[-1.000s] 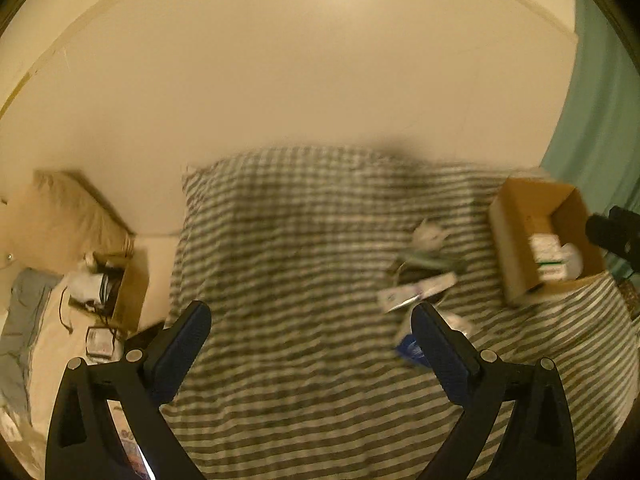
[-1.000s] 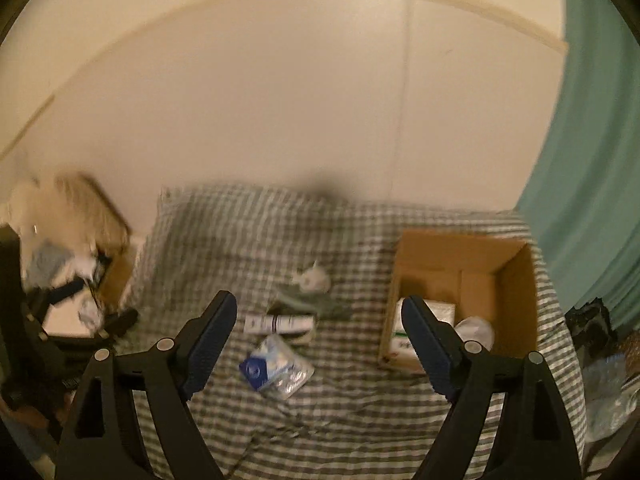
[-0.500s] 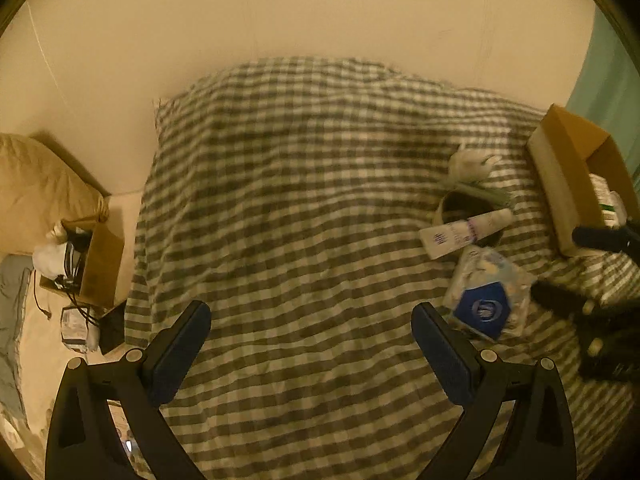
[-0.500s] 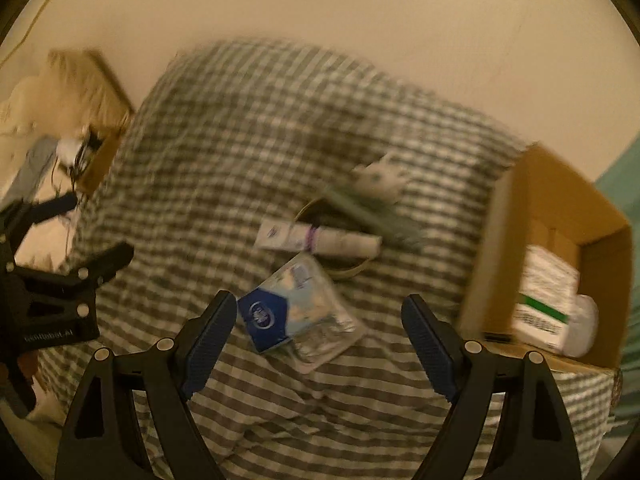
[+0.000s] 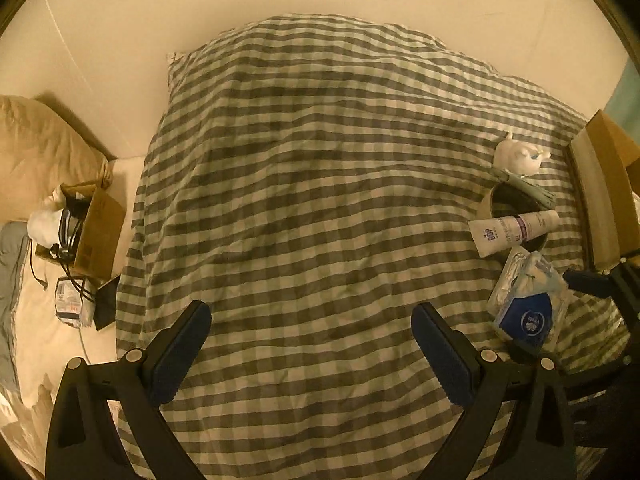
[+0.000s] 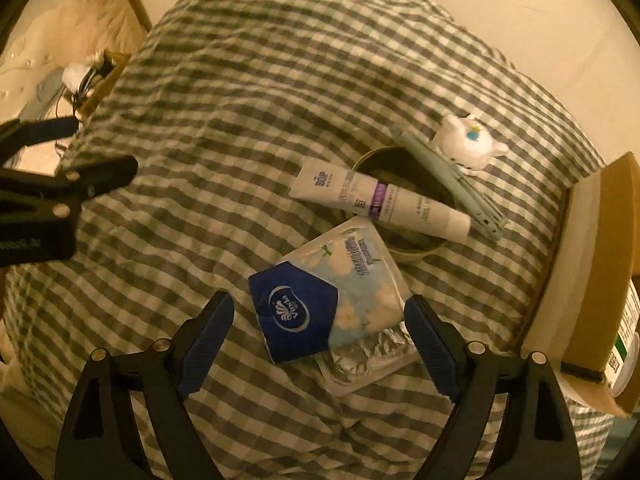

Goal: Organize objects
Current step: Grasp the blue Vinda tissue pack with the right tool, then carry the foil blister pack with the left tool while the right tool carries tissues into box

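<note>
A blue and white tissue pack lies on the checked bedcover, on top of a clear plastic packet. My right gripper is open, low over the pack, one finger on each side. Beyond it lie a white tube across a tape roll, a pale green flat tool and a small white toy. An open cardboard box stands at the right. My left gripper is open and empty over bare bedcover; the pack and tube sit to its right.
A second small cardboard box with cables and a white cloth sits off the bed's left side, by a tan pillow. The wall runs behind the bed. The left gripper shows at the left of the right wrist view.
Both grippers have dropped toward the bed and tilted downward. The right one has closed in on the tissue pack, which now lies between its open fingers.
</note>
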Demonstrator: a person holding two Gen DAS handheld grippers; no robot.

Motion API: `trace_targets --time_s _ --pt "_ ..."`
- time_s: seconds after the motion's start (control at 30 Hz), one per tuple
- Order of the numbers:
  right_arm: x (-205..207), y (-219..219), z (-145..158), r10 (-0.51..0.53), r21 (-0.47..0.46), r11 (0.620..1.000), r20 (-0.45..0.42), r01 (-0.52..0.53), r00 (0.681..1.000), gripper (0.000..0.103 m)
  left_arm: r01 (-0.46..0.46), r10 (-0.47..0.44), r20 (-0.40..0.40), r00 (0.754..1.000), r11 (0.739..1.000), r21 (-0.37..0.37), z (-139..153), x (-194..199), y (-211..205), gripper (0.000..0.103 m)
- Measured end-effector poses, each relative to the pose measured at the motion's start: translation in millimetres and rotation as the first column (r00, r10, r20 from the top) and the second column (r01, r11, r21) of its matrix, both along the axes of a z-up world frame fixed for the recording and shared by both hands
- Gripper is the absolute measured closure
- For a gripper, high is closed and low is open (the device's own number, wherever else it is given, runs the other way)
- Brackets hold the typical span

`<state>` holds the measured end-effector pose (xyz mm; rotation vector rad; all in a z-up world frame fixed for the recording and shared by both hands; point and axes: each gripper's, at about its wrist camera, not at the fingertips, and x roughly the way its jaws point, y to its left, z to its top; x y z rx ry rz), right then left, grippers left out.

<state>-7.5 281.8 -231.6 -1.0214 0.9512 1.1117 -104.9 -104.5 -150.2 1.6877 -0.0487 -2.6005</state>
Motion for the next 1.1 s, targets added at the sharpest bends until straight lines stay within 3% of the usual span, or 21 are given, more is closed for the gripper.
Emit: trace_targets --time_s 0.1,0.17,0.27,0.63,0.77,0.93,1.1 --pt "-0.6 0.5 -6.3 -0.003 -0.027 1.0 0.019 0.003 1.0 0.017 0.012 -0.012 -0.007 1.0 1.0 -0.015 3.8 1.2 3.6 0.0" --pt "-0.3 -1.1 -4.2 0.002 -0.032 0.999 0.028 -0.001 1.0 0.029 0.022 -0.022 -0.01 1.0 0.999 -0.025 5.4 2.5 7.1 0.0" --pt "3.8 -6.9 11.7 -0.001 0.007 1.0 0.021 0.001 1.0 0.032 0.031 -0.031 -0.009 0.999 0.999 -0.025 8.0 3.2 14.8 0.0" --pt "55.5 -38.8 64.6 -0.144 0.12 0.983 0.048 0.138 0.988 0.034 0.144 -0.144 -0.035 0.989 0.99 0.0 7.4 16.5 84.4 0.0" --pt "72.1 -50.3 70.2 -0.182 0.13 0.976 0.041 0.175 0.983 0.034 0.205 -0.204 -0.021 0.979 0.978 0.038 -3.8 20.9 113.2 0.0" --pt "85.7 -53.9 75.6 -0.21 0.155 0.967 0.016 0.205 0.978 0.034 0.314 -0.314 -0.004 0.949 0.947 0.062 -19.6 24.1 148.4 0.0" --pt "92.6 -49.9 71.9 -0.223 0.156 0.963 -0.006 0.221 0.975 0.034 0.345 -0.347 0.014 0.938 0.936 0.067 -33.1 17.8 162.9 0.0"
